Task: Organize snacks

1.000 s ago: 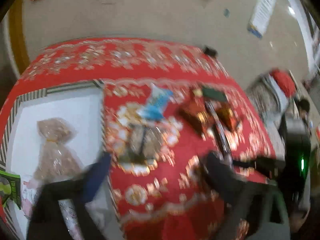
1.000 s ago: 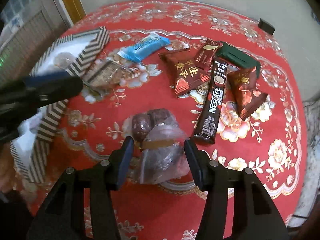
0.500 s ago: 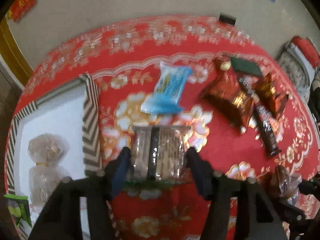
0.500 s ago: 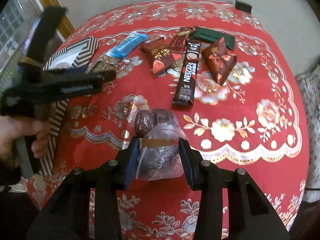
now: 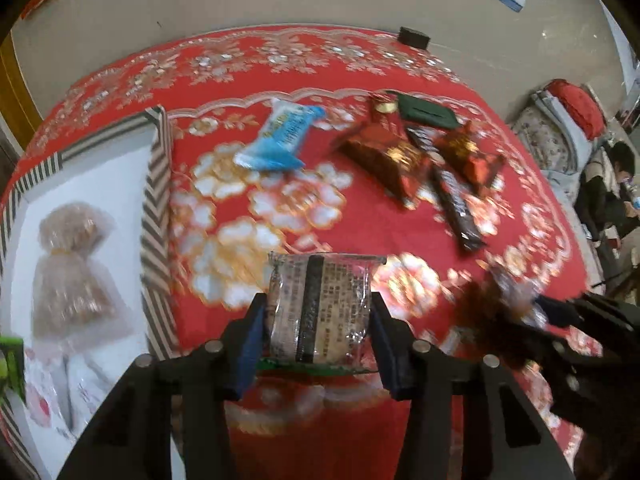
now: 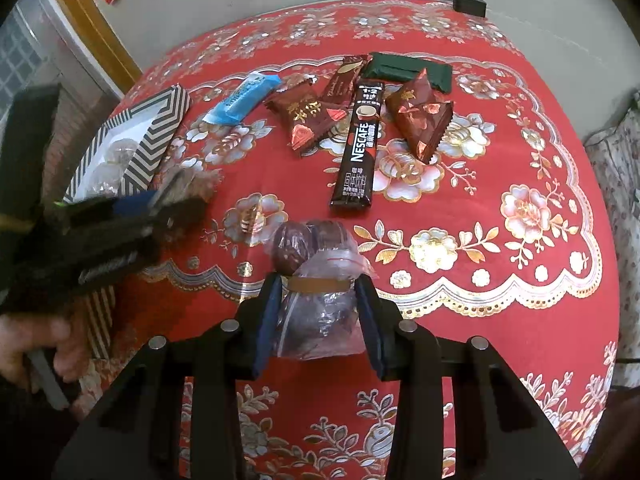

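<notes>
My left gripper (image 5: 318, 338) is shut on a clear cracker packet (image 5: 320, 306) with a dark stripe, held above the red tablecloth. My right gripper (image 6: 318, 320) is shut on a clear bag of dark purple sweets (image 6: 316, 276). The striped box (image 5: 154, 200) with a white inside lies at the left and holds a bag of light brown sweets (image 5: 72, 264). On the cloth lie a blue packet (image 5: 280, 140), red-brown packets (image 6: 420, 114), a Nescafe stick (image 6: 358, 148) and a dark green packet (image 6: 408, 70).
The round table's red flowered cloth (image 6: 500, 220) falls away at its edges. A small black block (image 6: 469, 3) sits at the far edge. The left gripper (image 6: 80, 240) shows at the left of the right wrist view, beside the striped box (image 6: 156, 136).
My left gripper closed on the cracker packet and lifted it off the cloth. My right gripper has kept hold of the sweets bag and drawn back from the other snacks.
</notes>
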The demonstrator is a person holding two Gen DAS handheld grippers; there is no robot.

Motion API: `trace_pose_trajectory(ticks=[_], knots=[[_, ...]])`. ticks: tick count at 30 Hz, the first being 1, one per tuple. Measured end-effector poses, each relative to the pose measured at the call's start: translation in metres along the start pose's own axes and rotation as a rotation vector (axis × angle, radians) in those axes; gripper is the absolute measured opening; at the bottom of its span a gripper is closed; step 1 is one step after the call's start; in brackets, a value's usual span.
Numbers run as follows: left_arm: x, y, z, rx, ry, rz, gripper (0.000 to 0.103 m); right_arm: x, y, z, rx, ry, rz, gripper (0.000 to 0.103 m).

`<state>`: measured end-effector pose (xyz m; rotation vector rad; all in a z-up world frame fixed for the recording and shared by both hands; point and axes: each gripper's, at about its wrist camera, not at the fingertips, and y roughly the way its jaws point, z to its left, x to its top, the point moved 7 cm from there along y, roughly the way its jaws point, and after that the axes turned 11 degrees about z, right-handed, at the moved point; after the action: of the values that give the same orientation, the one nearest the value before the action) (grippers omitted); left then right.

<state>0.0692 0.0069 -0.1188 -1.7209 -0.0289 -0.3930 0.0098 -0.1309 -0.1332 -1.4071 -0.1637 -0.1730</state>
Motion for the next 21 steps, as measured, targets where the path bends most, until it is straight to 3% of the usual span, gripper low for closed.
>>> trace_pose_trajectory(ticks=[7,11,21], knots=[[-0.014,-0.013,-0.013,-0.107,-0.006,-0.013,0.051,0.0,-0.012,-0.006,-0.007,0.04,-0.031,0.034],[-0.014,-0.02,-0.014,-0.127,-0.009,-0.032,0.051,0.004,-0.022,-0.006,0.003,0.046,-0.062,0.031],[-0.022,-0.022,-0.018,-0.125,-0.002,-0.021,0.051,-0.004,-0.007,-0.004,0.025,0.05,-0.011,0.032]])
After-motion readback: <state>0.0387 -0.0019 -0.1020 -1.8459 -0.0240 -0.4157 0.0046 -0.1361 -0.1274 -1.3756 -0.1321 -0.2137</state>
